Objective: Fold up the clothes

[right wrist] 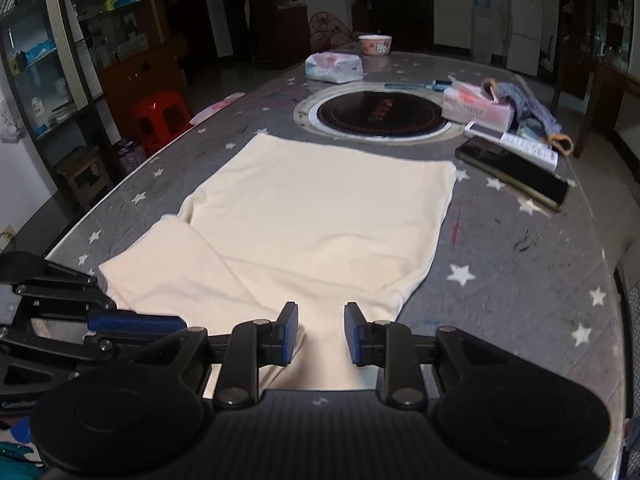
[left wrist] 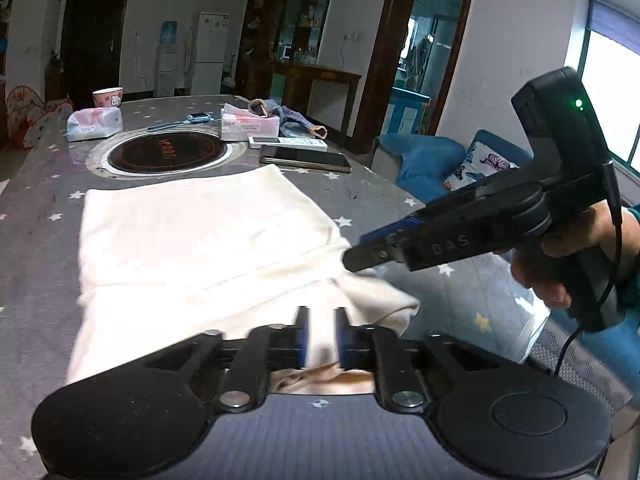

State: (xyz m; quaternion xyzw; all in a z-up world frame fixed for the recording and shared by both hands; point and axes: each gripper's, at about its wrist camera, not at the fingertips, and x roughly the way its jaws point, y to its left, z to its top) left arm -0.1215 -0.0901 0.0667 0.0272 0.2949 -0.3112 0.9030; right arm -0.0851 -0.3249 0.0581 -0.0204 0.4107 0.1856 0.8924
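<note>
Cream shirt (right wrist: 320,208) lies flat on the grey starred table (right wrist: 520,264), just this side of the round hob (right wrist: 380,114), hem toward the hob, shoulders toward the person. One sleeve (right wrist: 176,264) lies spread out on the left of the body; on the right, cloth looks already turned in along a straight edge, though that corner is bunched in the left wrist view.

Handling: thin soft knit, light, limp, no stiffness. It will drape and sag from any pinch point and drag over the table with little friction. Not fragile. Best hold is an edge or seam: shoulder corners, sleeve end, or hem corners, pinching both layers so the lower one doesn't stay behind.

Left hand-held gripper (left wrist: 320,340) sits over the near edge of the shirt, jaws narrowed with a fold of cloth between the blue pads; I judge it pinching the shirt, though contact is slightly blurred. Right hand-held gripper (right wrist: 322,332) is parted, jaws clearly apart, shirt's near edge running under and between them, nothing clamped. From the left wrist view its tip rests at the shirt's right shoulder bunch.

Stage: scene fits mid-fold, one side in, left sleeve out. Phone (right wrist: 516,172) lies near the hob, clear of the shirt.
</note>
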